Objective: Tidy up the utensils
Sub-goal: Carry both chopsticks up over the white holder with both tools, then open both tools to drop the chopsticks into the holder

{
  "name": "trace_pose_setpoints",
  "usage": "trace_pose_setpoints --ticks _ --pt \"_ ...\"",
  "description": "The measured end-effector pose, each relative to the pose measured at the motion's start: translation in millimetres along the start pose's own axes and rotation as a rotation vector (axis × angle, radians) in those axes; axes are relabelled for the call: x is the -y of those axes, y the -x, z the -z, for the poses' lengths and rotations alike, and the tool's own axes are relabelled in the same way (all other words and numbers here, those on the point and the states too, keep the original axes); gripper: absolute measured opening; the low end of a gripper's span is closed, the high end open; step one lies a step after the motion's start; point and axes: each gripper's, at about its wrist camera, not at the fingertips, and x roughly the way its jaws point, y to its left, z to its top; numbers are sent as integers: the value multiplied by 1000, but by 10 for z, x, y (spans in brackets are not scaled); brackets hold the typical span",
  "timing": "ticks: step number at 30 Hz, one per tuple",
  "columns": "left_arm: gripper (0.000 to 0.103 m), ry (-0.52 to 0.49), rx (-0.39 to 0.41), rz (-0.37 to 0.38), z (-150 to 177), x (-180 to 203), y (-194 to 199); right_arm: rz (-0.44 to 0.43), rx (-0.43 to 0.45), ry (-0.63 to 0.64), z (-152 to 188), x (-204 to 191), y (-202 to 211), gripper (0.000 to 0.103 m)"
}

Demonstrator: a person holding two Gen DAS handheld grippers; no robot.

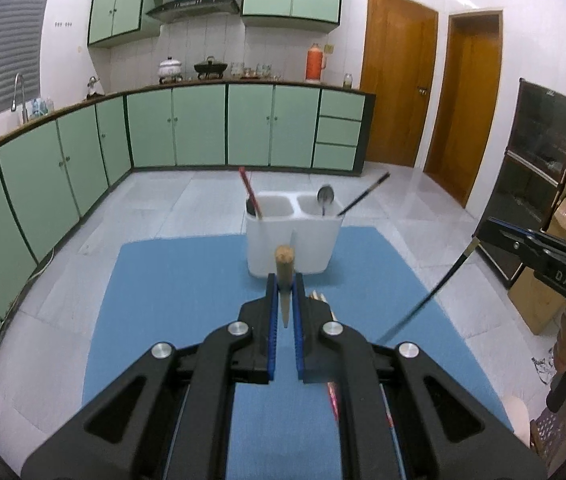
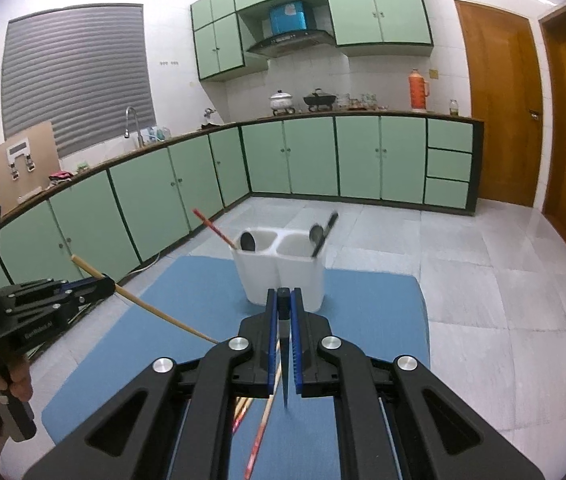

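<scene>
— What does the left gripper point(image 1: 285, 280) hold?

— A wooden chopstick point(image 1: 284, 266), pinched between its blue pads, seen end-on in its own camera. The right wrist view shows the stick's whole length (slanting from ten o'clock down to four).

— And the right gripper point(image 2: 283, 294)?

— Its jaws are pressed on a black chopstick point(image 2: 283, 312); the left camera shows this one as a long dark rod point(image 1: 427, 296) at three o'clock.

— Where is the holder?

— The white two-compartment holder point(image 1: 289, 248) stands at twelve o'clock on the blue mat point(image 1: 171, 300), holding red chopsticks point(image 1: 249, 192) and a dark spoon in the left cell, a metal spoon point(image 1: 325, 196) and another black stick in the right. Only the right view shows loose chopsticks point(image 2: 257, 436) lying on the mat at six o'clock.
</scene>
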Motion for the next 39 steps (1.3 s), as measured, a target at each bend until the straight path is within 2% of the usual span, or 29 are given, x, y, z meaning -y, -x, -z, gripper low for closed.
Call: trace_pose_setpoints --ticks 7,12,19,22,26,32,39 --pt "6 -16 90 9 -397 51 21 -33 53 52 -473 -56 -16 6" --pt "6 -18 161 16 -758 91 -22 -42 131 80 -955 -112 -53 6" --pt "6 -29 227 15 -1235 132 -275 -37 223 62 -1560 -77 -344 6" --pt "6 -20 213 21 -1350 121 -517 -30 235 53 -1707 -32 -624 6" --pt "6 -15 169 13 -1399 63 -872 -1 212 59 -1714 45 -1029 6" --pt "6 -18 79 1 -1292 31 -1384 2 137 24 -1561 186 -1532 6" --pt "7 -35 -6 0 -1169 -69 -1706 -17 38 31 -1323 202 -1834 6"
